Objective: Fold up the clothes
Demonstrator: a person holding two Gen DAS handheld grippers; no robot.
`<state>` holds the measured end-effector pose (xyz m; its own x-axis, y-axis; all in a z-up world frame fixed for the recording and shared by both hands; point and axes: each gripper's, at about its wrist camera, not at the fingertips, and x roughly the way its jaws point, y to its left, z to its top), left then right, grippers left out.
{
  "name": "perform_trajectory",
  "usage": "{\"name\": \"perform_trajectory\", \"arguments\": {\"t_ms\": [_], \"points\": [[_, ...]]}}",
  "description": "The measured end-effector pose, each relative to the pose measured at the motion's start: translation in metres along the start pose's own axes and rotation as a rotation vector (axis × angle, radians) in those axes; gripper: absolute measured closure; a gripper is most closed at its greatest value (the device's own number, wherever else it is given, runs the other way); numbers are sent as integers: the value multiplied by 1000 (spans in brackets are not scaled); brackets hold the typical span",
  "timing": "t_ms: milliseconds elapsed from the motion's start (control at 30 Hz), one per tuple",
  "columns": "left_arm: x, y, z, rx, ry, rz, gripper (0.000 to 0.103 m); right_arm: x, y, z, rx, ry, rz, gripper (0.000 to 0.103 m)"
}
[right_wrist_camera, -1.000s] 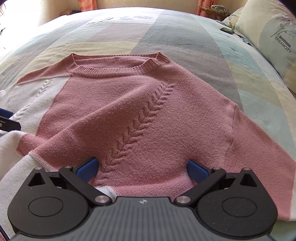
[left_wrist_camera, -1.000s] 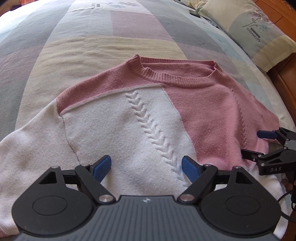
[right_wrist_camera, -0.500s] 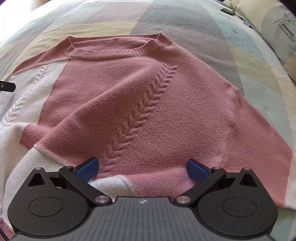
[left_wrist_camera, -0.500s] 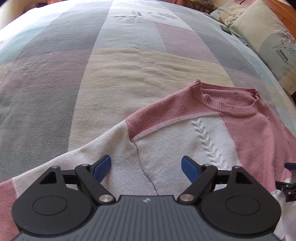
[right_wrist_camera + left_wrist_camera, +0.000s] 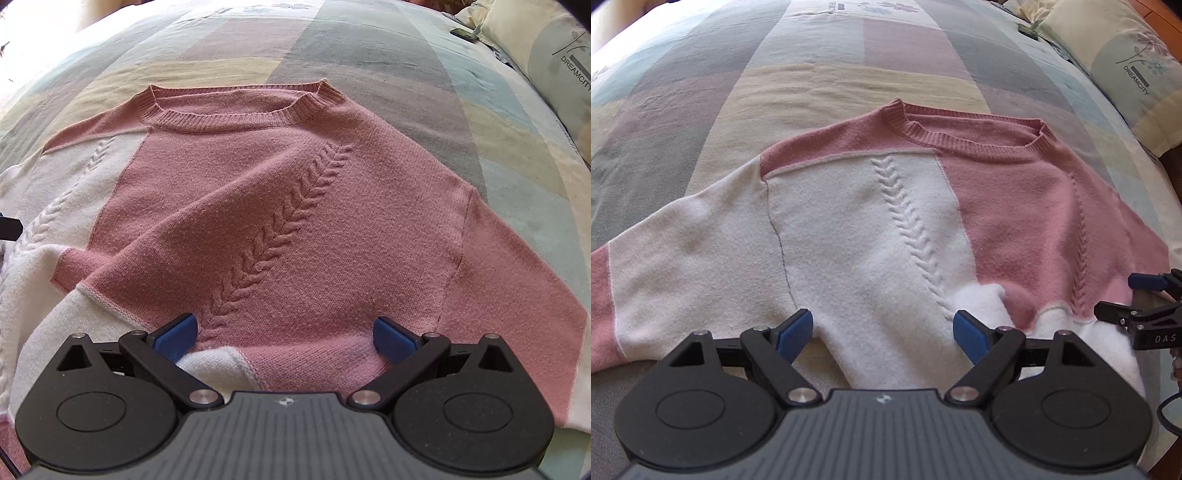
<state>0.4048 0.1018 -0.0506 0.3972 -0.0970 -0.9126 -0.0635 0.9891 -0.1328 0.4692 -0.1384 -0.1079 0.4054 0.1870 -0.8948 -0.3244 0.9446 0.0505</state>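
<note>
A pink and white knit sweater (image 5: 886,221) with a braided cable pattern lies spread face up on the bed, neckline at the far side. My left gripper (image 5: 882,332) is open just above its white lower hem, nothing between the blue pads. The right gripper (image 5: 1123,299) shows at the right edge of the left wrist view, near the pink hem. In the right wrist view the sweater (image 5: 295,221) fills the middle, and my right gripper (image 5: 284,334) stands open over the rumpled pink and white hem, its pads apart and not pressing cloth.
The checked pastel bedspread (image 5: 812,74) stretches away behind the sweater. A printed pillow (image 5: 1126,62) lies at the far right, also seen as the pillow (image 5: 546,48) in the right wrist view. A dark small object (image 5: 463,32) lies beside it. A wooden bed frame edges the right side.
The left gripper swung left toward the white sleeve and then came back right, ending a bit left of its first spot. The right gripper stayed nearly still; both stayed open.
</note>
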Motion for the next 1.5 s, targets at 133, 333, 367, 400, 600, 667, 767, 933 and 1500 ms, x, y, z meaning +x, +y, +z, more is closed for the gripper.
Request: {"name": "perform_trajectory", "arguments": {"t_ms": [133, 333, 367, 400, 600, 667, 767, 933, 1500], "points": [[-28, -33, -25, -8, 6, 24, 19, -36, -25, -28, 45, -11, 127, 0], [-25, -63, -61, -81, 39, -2, 19, -59, -52, -86, 68, 52, 247, 0], [-22, -67, -67, -89, 45, -7, 19, -56, -51, -95, 58, 66, 246, 0], [-16, -68, -70, -91, 54, -19, 19, -54, -50, -104, 47, 81, 245, 0], [4, -61, -83, -61, 59, -103, 18, -49, -27, -137, -13, 4, 134, 0], [5, -54, -86, -60, 52, -143, 18, -47, -14, -144, -42, -21, 64, 0], [5, -46, -89, -51, 45, -197, 18, -46, -4, -149, -1, -55, -16, 0], [5, -39, -92, -21, 36, -271, 17, -46, -2, -152, 102, -79, -79, 0], [17, -37, -92, 98, -10, -368, 10, -44, 5, -160, 198, -192, -144, 0]]}}
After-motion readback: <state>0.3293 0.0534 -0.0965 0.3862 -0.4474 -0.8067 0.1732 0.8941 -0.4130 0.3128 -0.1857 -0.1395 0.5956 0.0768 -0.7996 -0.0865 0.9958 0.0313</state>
